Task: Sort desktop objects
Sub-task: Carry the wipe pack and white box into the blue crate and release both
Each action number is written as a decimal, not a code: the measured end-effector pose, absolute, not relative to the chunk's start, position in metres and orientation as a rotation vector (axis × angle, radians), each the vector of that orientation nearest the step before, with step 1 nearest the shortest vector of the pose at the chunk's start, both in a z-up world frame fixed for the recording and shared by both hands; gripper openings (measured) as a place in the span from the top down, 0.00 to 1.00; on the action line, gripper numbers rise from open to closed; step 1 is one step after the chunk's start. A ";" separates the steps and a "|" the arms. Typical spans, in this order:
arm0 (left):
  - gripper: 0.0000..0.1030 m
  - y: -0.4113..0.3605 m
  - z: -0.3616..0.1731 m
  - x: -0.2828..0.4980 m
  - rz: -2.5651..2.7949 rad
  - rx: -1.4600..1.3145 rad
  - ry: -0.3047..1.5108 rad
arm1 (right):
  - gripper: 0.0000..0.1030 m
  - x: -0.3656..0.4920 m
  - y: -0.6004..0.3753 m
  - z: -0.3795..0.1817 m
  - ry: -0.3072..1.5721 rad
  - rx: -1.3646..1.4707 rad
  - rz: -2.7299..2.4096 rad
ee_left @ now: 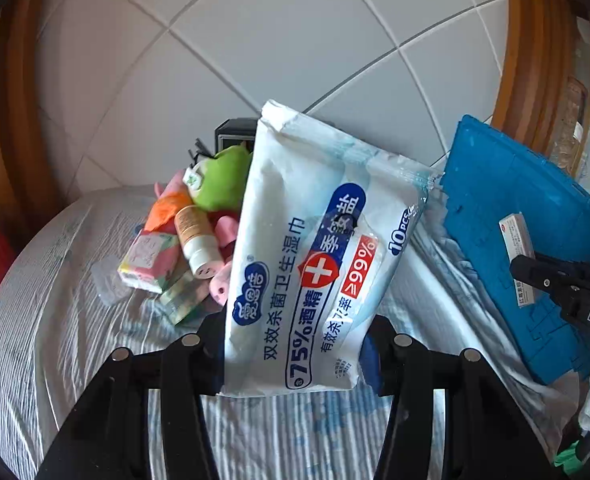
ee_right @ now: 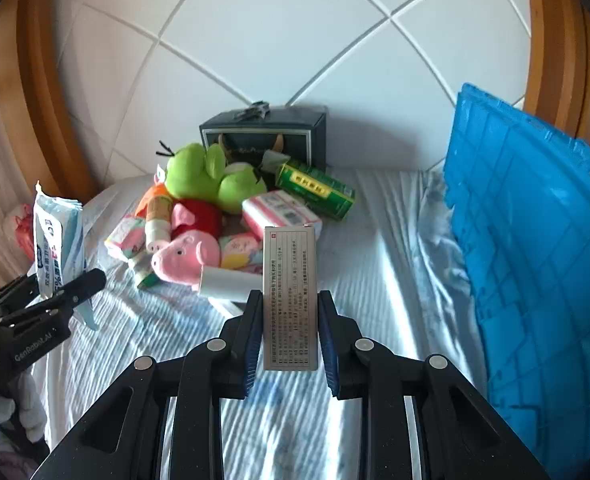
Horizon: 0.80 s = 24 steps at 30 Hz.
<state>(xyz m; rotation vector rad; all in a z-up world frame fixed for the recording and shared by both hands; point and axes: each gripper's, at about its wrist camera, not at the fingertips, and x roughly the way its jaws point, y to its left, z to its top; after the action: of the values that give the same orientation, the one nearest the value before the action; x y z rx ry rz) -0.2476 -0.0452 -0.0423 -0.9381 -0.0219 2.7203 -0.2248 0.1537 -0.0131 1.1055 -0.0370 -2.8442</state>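
room: bare sheet [ee_right: 395,240] between pile and blue crate [ee_right: 535,240] | left gripper [ee_left: 295,344] pinches wipes [ee_left: 311,248] (lifted) | right gripper [ee_right: 291,320] pinches box [ee_right: 291,300]

A white-and-blue wet-wipe pack [ee_left: 307,256] with a red cross, a bright blue plastic crate [ee_right: 535,220], a green plush toy [ee_right: 211,176], and a blue-and-white striped sheet [ee_right: 375,232].

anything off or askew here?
Blue crate isn't upright: it leans tilted at the bed's right side. The rest lies heaped: green plush, pig plush, boxes. Nothing spilled or visibly damaged.
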 end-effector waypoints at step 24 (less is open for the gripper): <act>0.52 0.309 0.103 -0.261 2.442 -0.675 0.249 | 0.75 -0.195 0.440 0.152 0.156 0.864 -3.296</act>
<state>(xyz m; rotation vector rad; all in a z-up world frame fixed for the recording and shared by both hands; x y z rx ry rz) -0.2608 0.3093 0.1025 -0.6752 0.2488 2.4424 -0.1950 0.4401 0.1520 0.8643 0.1562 -3.2960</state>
